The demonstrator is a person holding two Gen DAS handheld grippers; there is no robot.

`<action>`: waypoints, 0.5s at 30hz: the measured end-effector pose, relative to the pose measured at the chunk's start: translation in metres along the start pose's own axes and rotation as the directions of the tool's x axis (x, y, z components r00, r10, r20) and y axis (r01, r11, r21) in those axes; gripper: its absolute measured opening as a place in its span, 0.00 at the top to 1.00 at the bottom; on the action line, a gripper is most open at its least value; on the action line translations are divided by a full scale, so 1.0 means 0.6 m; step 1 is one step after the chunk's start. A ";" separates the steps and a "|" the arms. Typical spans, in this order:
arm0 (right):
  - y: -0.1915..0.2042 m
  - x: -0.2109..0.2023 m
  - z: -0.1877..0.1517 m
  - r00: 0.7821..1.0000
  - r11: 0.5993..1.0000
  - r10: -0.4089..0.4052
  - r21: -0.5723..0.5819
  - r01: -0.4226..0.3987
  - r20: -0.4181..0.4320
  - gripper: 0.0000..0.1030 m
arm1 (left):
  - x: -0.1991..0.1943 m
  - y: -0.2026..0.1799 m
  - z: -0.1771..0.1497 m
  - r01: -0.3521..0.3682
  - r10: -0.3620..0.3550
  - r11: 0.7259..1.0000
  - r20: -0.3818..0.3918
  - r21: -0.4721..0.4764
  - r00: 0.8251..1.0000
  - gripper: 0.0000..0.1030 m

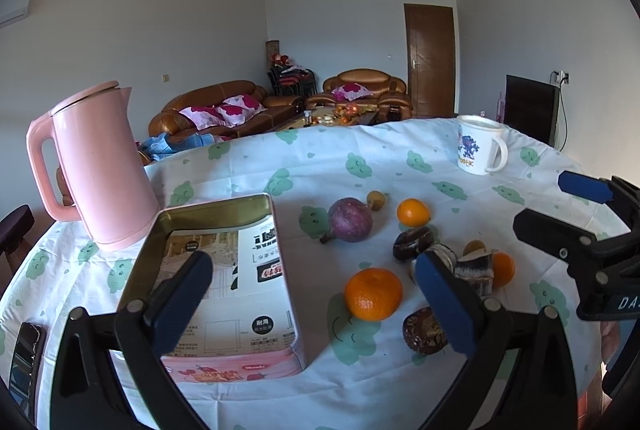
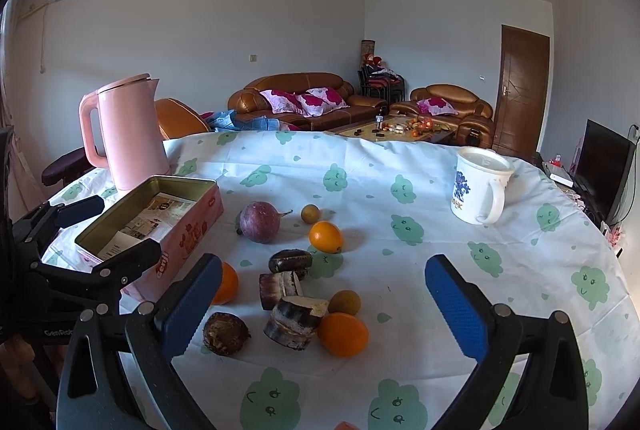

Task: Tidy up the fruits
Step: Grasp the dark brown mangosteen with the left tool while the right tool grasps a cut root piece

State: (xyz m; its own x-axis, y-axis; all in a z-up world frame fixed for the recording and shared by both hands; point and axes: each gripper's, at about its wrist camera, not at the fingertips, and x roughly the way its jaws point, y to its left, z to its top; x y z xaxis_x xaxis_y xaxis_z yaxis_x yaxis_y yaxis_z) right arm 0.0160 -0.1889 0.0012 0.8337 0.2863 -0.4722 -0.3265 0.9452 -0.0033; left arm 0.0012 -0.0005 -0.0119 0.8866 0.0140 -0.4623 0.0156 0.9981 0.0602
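- The left gripper (image 1: 316, 294) is spread wide and holds nothing, hovering above the table between the pink tin (image 1: 224, 270) and the scattered fruit.
- The right gripper (image 2: 324, 294) also gapes wide with nothing in it, above the dark chunks (image 2: 294, 314).
- Oranges (image 2: 343, 334), a purple fruit (image 2: 260, 222) and small yellowish ones (image 2: 310, 213) lie loose on the tablecloth (image 2: 400, 370), outside the open tin.
- Pink kettle (image 1: 100, 165) behind the tin; mug (image 2: 478, 189) far right.
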 end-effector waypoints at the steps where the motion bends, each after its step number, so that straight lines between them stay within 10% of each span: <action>1: -0.003 0.000 -0.002 1.000 1.000 -0.001 0.001 0.001 -0.002 0.01 | 0.002 -0.003 -0.002 0.001 -0.001 1.000 -0.003 0.002 1.000 0.00; 15: -0.073 0.015 -0.063 0.997 0.995 -0.052 0.078 0.057 -0.054 0.01 | 0.041 -0.091 -0.043 0.176 -0.165 0.982 -0.139 0.067 0.976 0.15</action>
State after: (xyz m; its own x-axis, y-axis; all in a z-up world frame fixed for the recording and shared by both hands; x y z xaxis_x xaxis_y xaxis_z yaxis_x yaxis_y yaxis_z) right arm 0.0210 -0.2337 -0.0361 0.8244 0.2275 -0.5183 -0.2432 0.9692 0.0386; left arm 0.0100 -0.0531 -0.0493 0.7990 -0.1430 -0.5840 0.2021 0.9787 0.0369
